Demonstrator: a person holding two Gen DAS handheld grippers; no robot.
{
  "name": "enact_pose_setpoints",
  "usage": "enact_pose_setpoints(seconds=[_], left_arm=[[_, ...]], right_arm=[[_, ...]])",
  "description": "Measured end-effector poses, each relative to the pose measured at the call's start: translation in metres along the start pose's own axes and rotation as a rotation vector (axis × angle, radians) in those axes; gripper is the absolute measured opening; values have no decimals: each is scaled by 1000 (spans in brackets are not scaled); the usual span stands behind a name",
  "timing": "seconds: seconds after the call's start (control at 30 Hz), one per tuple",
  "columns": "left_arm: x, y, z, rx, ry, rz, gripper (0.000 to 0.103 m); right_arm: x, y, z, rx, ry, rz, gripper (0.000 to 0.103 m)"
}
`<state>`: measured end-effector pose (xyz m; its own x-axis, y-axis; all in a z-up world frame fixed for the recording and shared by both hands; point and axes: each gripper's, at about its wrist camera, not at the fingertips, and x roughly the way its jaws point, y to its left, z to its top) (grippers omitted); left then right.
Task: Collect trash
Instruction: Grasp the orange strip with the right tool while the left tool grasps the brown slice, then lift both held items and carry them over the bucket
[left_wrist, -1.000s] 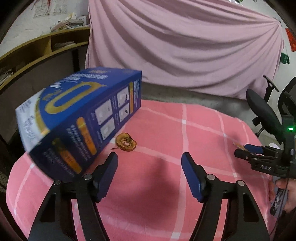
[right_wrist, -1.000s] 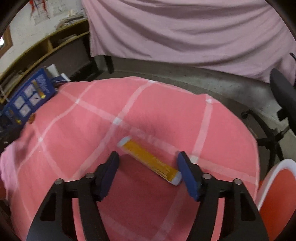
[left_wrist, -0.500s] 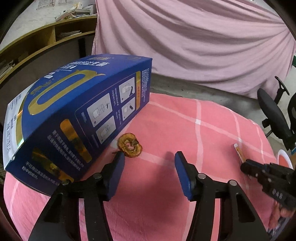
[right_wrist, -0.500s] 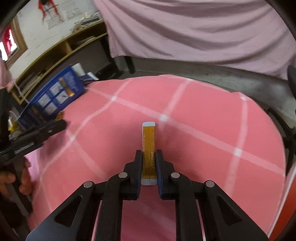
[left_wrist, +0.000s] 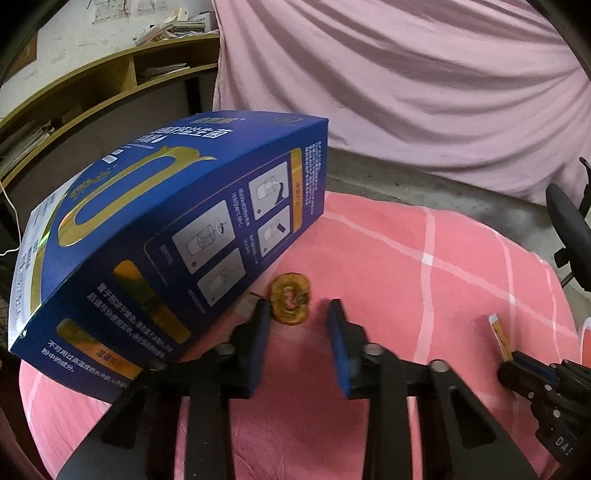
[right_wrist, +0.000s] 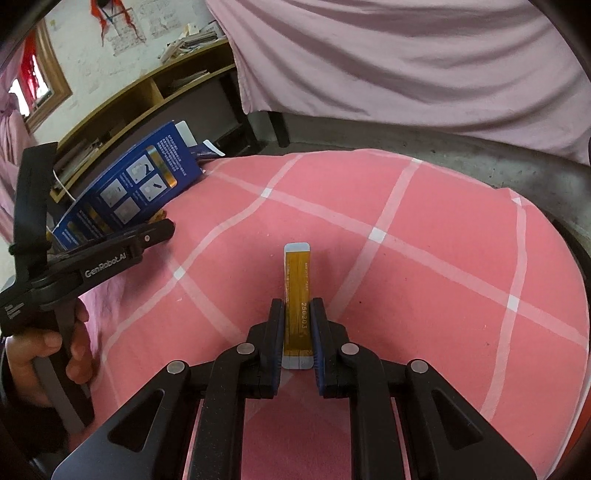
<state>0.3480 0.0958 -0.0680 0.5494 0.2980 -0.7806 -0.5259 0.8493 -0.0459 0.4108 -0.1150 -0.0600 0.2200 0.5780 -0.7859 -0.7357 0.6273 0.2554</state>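
Lying just ahead of the left gripper (left_wrist: 298, 314), slightly toward its left finger: one brown, curled dried scrap (left_wrist: 290, 303) on the pink checked cloth (left_wrist: 424, 280), apart from both pads, its near edge partly hidden behind the left fingertip. Closing in over the last second, jaws now standing narrow with only cloth between them. Looming beside the left finger: one blue carton (left_wrist: 177, 236), its lower corner cut off behind the gripper frame. Clamping one orange sachet (right_wrist: 297, 295) lengthwise in the right gripper (right_wrist: 297, 308), far end sticking out beyond the fingertips, where a second ago the sachet was lying loose between wide jaws. Showing two grippers, one hand (right_wrist: 40, 354) partly cropped.
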Motion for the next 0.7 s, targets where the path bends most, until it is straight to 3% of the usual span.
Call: enact_pose_setpoints(seconds=[0.3,0.5,0.7], left_arm=[[-9,12,-4,-38,-19,-81,17],[-31,7,-22,10,-30,-162,17],[-61,-11,-34,97,-138,-208,17]], right_arm=[[-14,1,-10,4,-37,-2,12],[-29,2,-20,12,-77,-13,12],[-48,6,-29,18,-159,-54,12]])
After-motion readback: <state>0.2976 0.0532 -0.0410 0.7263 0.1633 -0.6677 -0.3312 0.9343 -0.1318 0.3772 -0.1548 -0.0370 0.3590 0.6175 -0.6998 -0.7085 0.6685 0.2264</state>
